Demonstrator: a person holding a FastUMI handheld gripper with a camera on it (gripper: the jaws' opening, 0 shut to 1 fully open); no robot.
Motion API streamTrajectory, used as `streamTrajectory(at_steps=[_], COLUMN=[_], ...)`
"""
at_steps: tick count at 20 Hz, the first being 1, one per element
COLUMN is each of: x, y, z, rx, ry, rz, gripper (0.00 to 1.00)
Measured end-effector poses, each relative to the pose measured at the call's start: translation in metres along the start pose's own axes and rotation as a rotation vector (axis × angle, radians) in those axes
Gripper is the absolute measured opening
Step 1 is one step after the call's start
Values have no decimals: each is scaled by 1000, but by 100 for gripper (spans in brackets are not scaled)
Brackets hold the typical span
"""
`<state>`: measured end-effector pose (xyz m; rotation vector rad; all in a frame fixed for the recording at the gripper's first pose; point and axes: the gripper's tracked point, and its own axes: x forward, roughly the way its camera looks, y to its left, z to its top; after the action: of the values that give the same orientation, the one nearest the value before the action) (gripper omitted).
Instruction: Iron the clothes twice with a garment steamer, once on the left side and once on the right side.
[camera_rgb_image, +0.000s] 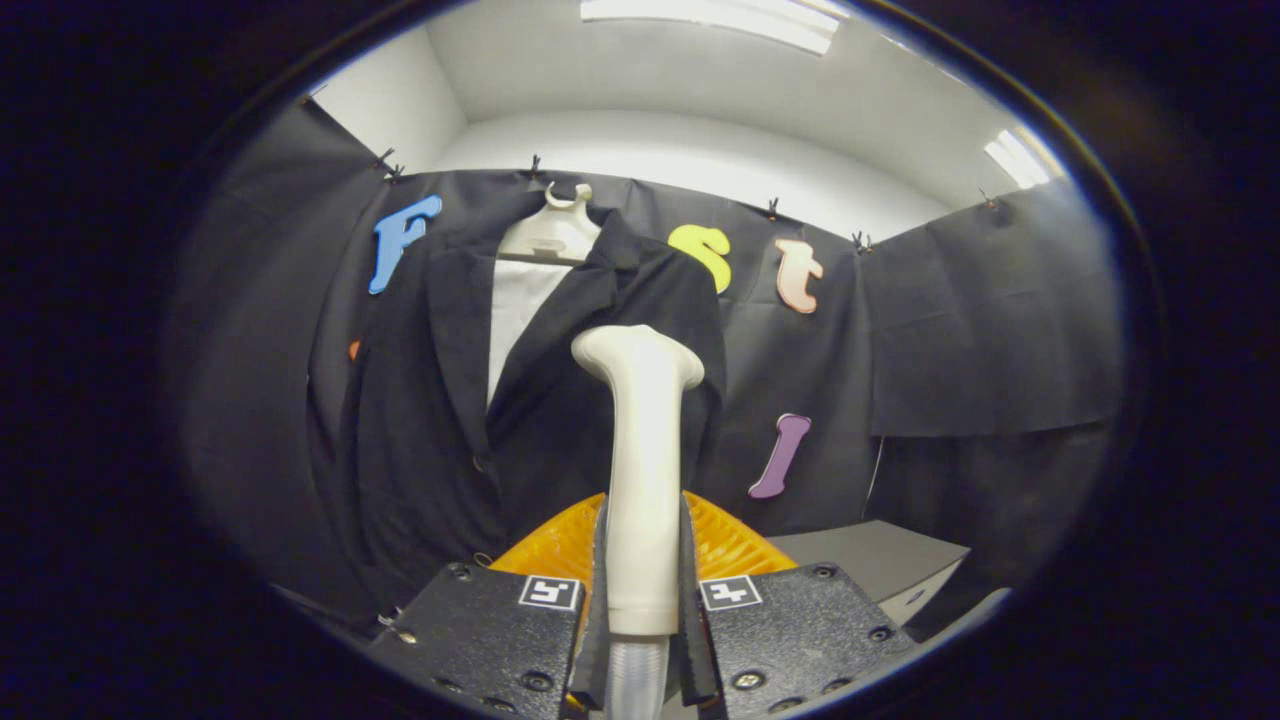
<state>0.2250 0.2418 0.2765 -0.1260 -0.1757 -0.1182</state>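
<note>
A dark suit jacket (420, 400) hangs on a white hanger (552, 232) against the booth's cloth wall, open at the front over a white panel (515, 310). My gripper (642, 590) is shut on the cream handle of the garment steamer (642, 470), which stands upright between the fingers. The steamer's flared head (640, 352) is raised in front of the jacket's right front panel, near the lapel. I cannot tell whether the head touches the fabric. A ribbed hose (636, 680) leaves the handle's lower end.
A grey table or cabinet top (880, 560) sits low to the right of the fingers. Black cloth walls close in on the left, the back and the right. Bright ceiling lights (720, 20) run overhead.
</note>
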Motion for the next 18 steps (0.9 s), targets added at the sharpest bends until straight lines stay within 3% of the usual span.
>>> streamTrajectory(at_steps=[18], x=[-31], y=[24], z=[-161], rx=[-76], ry=[286], rz=[22], gripper=[30])
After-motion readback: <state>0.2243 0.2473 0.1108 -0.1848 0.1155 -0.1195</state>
